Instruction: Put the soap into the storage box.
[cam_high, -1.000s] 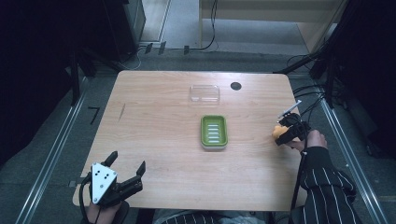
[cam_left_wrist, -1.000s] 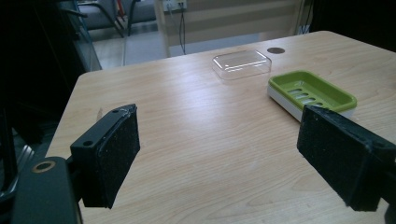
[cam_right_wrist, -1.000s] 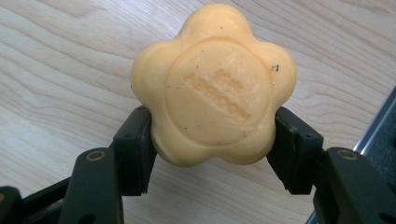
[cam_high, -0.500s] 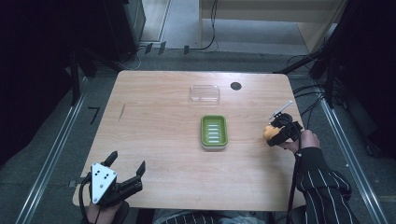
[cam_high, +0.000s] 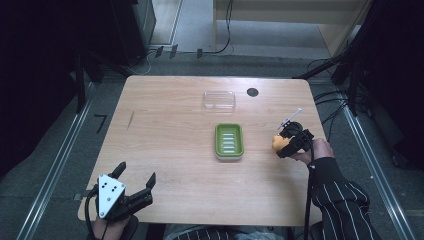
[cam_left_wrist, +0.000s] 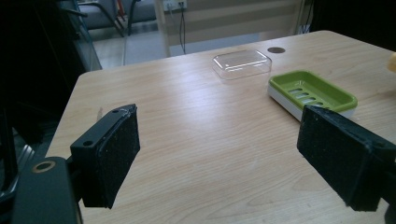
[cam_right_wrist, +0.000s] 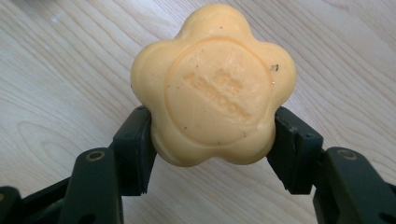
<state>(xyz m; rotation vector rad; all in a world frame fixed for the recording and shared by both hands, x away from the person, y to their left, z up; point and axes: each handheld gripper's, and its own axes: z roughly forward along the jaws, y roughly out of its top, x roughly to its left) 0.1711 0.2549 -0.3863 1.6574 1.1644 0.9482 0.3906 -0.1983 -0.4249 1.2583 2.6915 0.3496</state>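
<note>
Right gripper view: the right gripper (cam_right_wrist: 212, 140) clenches a flower-shaped yellow soap (cam_right_wrist: 213, 86) above the table (cam_high: 165, 125), at 3 o'clock from the green dish (cam_high: 229, 141). Left gripper (cam_high: 134, 185) gapes, holding nothing, at 7 o'clock.

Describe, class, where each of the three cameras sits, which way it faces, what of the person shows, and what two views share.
High view: above the person's side, facing forward and down on the table; both forearms, left gripper, right gripper.
Left gripper view: along open jaws toward green soap dish and clear lid.
Right gripper view: down on flower-shaped soap, clamped.
Shared: high and left gripper views both show dish and lid.
</note>
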